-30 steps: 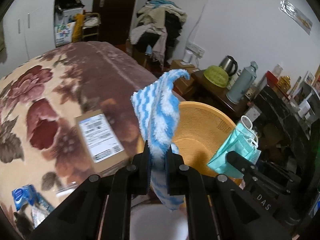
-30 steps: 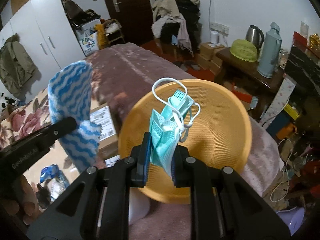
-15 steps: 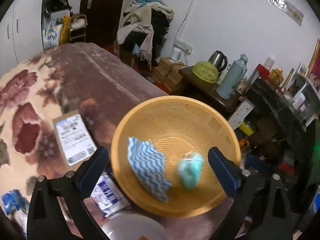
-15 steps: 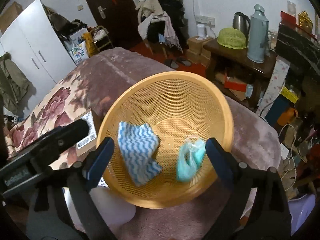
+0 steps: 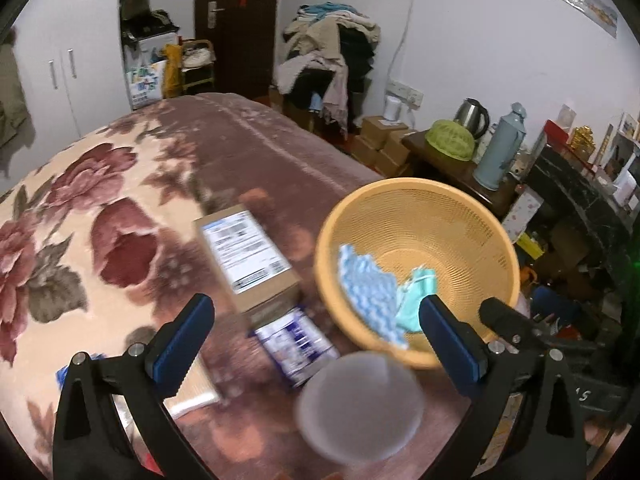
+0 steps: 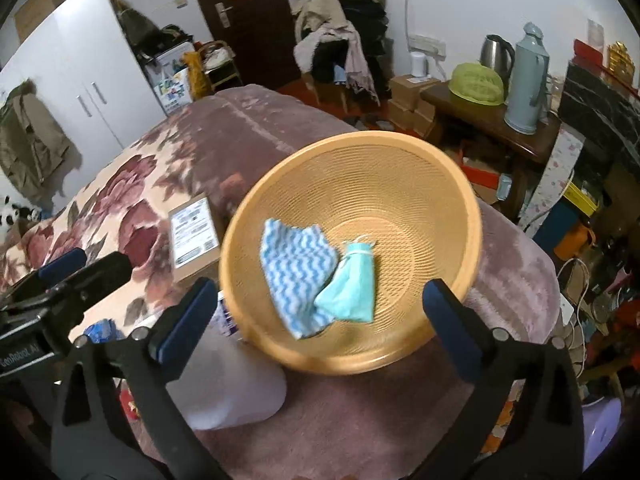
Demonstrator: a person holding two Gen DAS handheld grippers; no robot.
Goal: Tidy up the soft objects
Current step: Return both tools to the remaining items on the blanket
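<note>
- Basket [image 6: 452,184], orange mesh, sits on bed [image 6: 512,264] w/ floral blanket, near its corner
- Blue-white wavy cloth [image 6: 296,276] lies inside basket on the left wall; teal face mask [image 6: 352,284] just beside it on the right, edges touching/overlapping
- Left wrist view shows same pair: cloth [image 5: 368,284] + mask [image 5: 412,304] low in basket [image 5: 420,208], picture blurred
- Left gripper [image 5: 316,336]: jaws wide apart, nothing between pads, over blanket left of basket
- Right gripper [image 6: 316,320]: jaws opening, now spread wide, empty; cloth + mask lie in basket below, between the finger lines but not touched
- Left gripper also seen in right view at left edge [image 6: 60,276], well apart from basket
- Cardboard box [image 5: 252,256] w/ white label on bed, left of basket; blue-white packet [image 5: 296,344] just in front of box
- Pale blurred round obj [image 5: 360,404] close to left cam, can't tell what it is
- Bkgd: side desk w/ green basket [image 6: 476,84], kettle [image 6: 496,52], grey-blue thermos [image 6: 528,80]; clothes pile [image 6: 340,28] by dark door
</note>
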